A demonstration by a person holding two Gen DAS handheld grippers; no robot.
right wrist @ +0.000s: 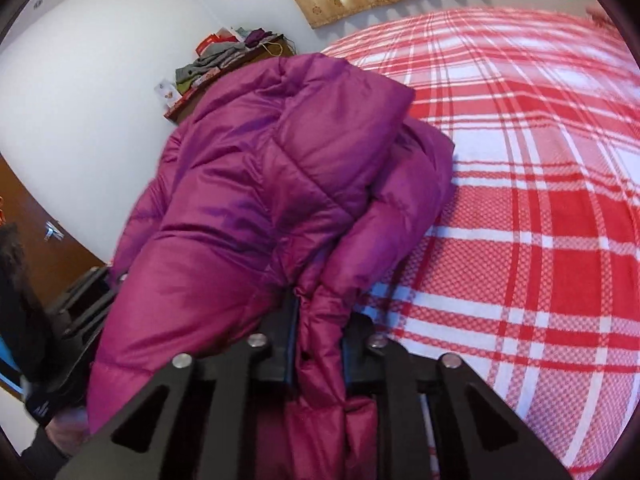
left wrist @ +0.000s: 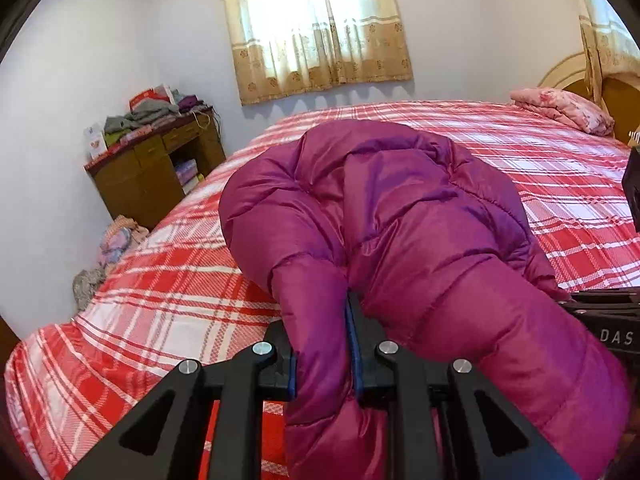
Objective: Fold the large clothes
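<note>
Left gripper (left wrist: 322, 354) — jaws clamped on a padded fold of the magenta down jacket (left wrist: 384, 208). Right gripper (right wrist: 320, 344) — jaws clamped on another fold. Jacket is heaped on the red plaid bed (left wrist: 168, 280); a cluttered wooden desk (left wrist: 152, 168) is seen beyond.

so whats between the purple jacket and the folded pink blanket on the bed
Only bare plaid bedsheet lies between the jacket and the pink blanket, seen in the left wrist view.
</note>
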